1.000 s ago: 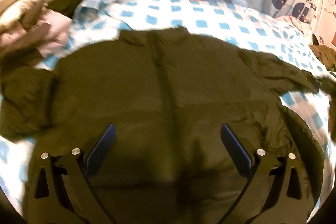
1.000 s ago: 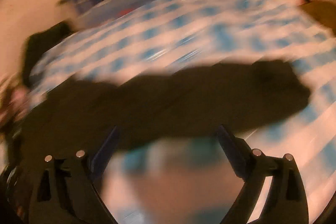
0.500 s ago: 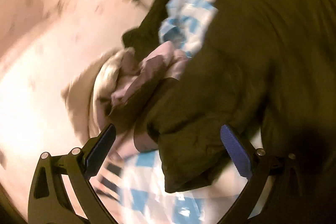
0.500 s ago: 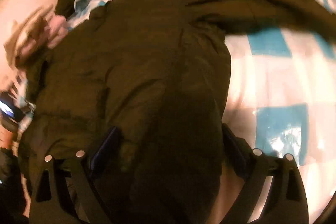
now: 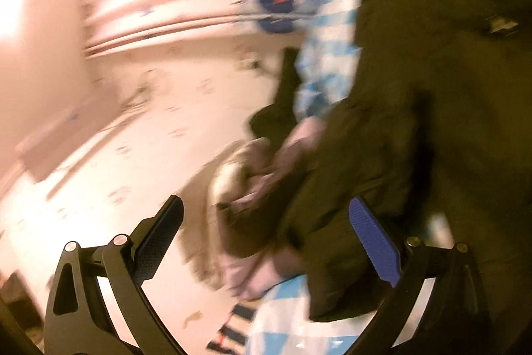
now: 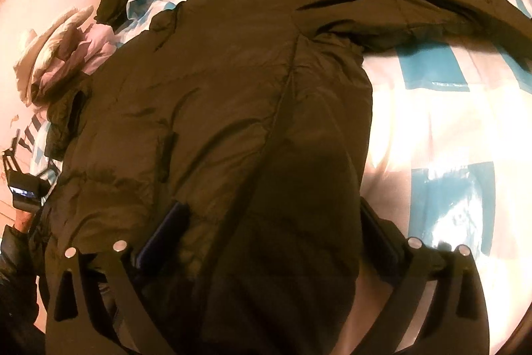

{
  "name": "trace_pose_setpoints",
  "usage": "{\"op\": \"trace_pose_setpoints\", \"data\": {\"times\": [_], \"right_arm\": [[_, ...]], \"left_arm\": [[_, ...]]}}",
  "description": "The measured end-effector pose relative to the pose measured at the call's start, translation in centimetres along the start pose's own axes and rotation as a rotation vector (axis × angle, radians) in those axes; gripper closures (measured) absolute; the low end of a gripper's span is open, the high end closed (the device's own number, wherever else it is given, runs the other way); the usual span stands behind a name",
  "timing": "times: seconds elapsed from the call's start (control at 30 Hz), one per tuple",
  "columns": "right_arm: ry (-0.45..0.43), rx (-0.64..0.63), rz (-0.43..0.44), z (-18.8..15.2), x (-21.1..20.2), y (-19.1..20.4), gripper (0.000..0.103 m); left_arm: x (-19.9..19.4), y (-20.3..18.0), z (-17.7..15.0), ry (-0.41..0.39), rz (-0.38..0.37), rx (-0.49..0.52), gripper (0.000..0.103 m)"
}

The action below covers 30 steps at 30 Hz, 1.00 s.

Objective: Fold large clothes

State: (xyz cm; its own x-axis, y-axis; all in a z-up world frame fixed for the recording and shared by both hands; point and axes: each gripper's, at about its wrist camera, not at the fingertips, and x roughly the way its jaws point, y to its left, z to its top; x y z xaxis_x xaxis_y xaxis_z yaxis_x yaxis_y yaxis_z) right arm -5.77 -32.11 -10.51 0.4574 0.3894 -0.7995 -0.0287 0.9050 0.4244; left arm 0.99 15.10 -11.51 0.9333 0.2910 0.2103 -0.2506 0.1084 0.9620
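— Two grippers, one dark jacket (image 6: 232,95): where does it lie?

— Spread flat on the checked bedspread (image 6: 442,108), one sleeve (image 6: 415,5) stretched out from the body.

— Which step?

— Reaching for the grab points, I judge; no fold made yet. My right gripper (image 6: 271,232) hovers at the jacket's hem, jaws opening, clamping nothing. My left gripper (image 5: 266,238) stands wide apart beside the jacket's other sleeve (image 5: 332,238).

— Next?

— Closing on sleeve and hem edge, then carrying them across the jacket's middle.
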Motion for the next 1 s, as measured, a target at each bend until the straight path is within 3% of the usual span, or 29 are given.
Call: {"op": "trace_pose_setpoints", "data": {"times": [0.07,0.17,0.23,0.4,0.5,0.57,0.63,0.67,0.7,0.8,0.87,0.93,1.0], "right_arm": [[-0.001,-0.006,-0.006,-0.1,-0.1,0.0,0.007],[-0.002,-0.007,-0.007,-0.2,-0.1,0.1,0.007],[-0.004,-0.007,-0.006,-0.2,-0.1,0.1,0.007],[-0.008,-0.008,-0.005,-0.2,0.1,0.1,0.007],[-0.008,-0.008,-0.006,-0.1,0.1,0.1,0.007],[-0.007,-0.008,-0.006,-0.1,0.1,0.1,0.007],[-0.009,-0.009,-0.006,-0.1,0.1,0.1,0.007],[-0.01,-0.009,-0.006,-0.1,0.1,0.1,0.007],[-0.011,-0.01,-0.006,0.0,0.1,0.1,0.007],[-0.013,-0.012,-0.008,0.0,0.2,0.2,0.007],[-0.014,-0.014,-0.01,0.1,0.2,0.2,0.007],[-0.015,-0.016,-0.012,0.1,0.3,0.2,0.007],[-0.015,-0.018,-0.015,0.2,0.4,0.2,0.007]], "left_arm": [[0.8,0.0,0.1,0.033,-0.034,-0.029,0.007],[-1.0,-0.3,-0.1,-0.033,-0.189,-0.003,0.007],[-1.5,-0.9,-0.5,-0.057,-0.227,0.039,0.008],[0.6,-1.7,-0.7,-0.019,-0.369,0.083,0.008],[2.2,-2.9,-0.1,-0.017,-0.377,0.131,0.008],[3.5,-3.0,0.6,0.008,-0.334,0.114,0.008],[4.7,-2.3,1.1,0.052,-0.341,0.054,0.039],[5.7,-1.6,1.2,0.107,-0.377,-0.005,0.079],[6.9,-0.5,1.2,0.155,-0.42,-0.084,0.091],[9.7,4.7,-0.9,0.263,-0.496,-0.418,0.097],[11.5,9.2,-3.6,0.319,-0.438,-0.628,0.099],[13.6,14.3,-8.5,0.39,-0.414,-0.904,0.1],[14.9,16.6,-13.2,0.458,-0.414,-1.115,0.1]]}}
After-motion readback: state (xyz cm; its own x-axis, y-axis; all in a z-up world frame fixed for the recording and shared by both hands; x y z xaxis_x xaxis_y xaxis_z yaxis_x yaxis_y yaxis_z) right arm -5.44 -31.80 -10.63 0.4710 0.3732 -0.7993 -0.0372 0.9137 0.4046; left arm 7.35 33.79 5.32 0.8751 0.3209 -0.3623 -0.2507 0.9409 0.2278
